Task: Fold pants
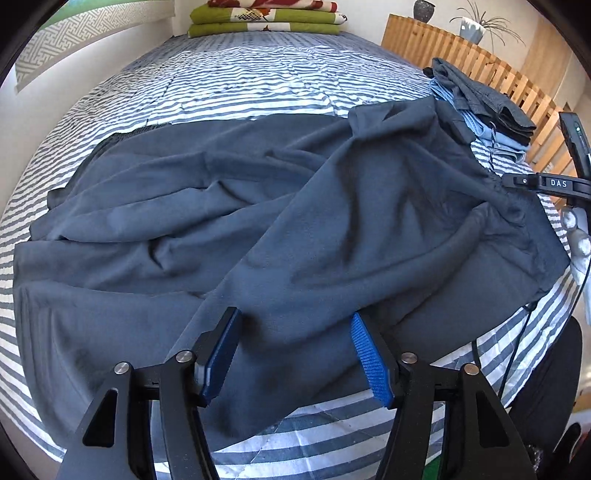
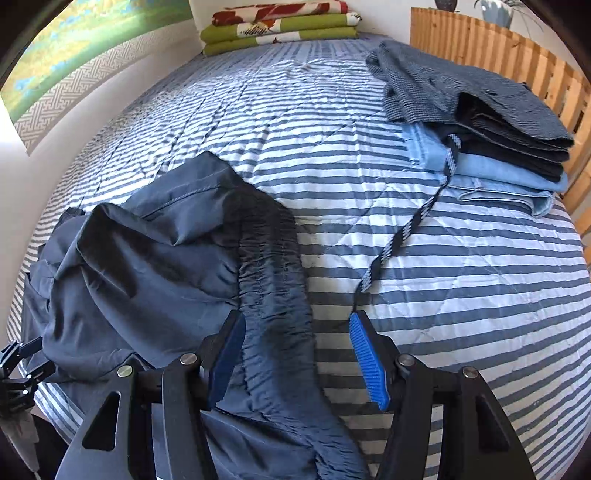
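Dark blue-grey pants (image 1: 258,229) lie crumpled across the near half of the bed (image 1: 258,85), on its blue-and-white striped cover. In my left wrist view the fabric is spread wide and creased, with one leg running diagonally from the near edge up toward the far right. The cloth overhangs the near edge of the bed slightly.

My left tool (image 1: 295,354): jaws standing apart, blue ribbed pads visible on both fingers (image 1: 369,362). Pants fabric lies between and beneath the fingers; whether the pads touch the cloth, I cannot tell.

My right tool (image 2: 297,354): jaws also apart. The gathered elastic waistband (image 2: 273,266) of the pants runs down between the fingers, closer to the left pad. The right pad sits over bare striped cover. A dark-and-white drawstring (image 2: 402,232) trails across the bed from a stack of folded clothes (image 2: 491,147) toward the tip of the right finger.

That stack sits at the far right of the bed, beside a wooden slatted frame (image 2: 498,55): a dark textured garment on top, light blue pieces below.

Folded green, red and white blankets (image 1: 266,18) rest at the far end of the bed against the wall.

In the left wrist view my right tool appears at the right edge, beside the waistband end.
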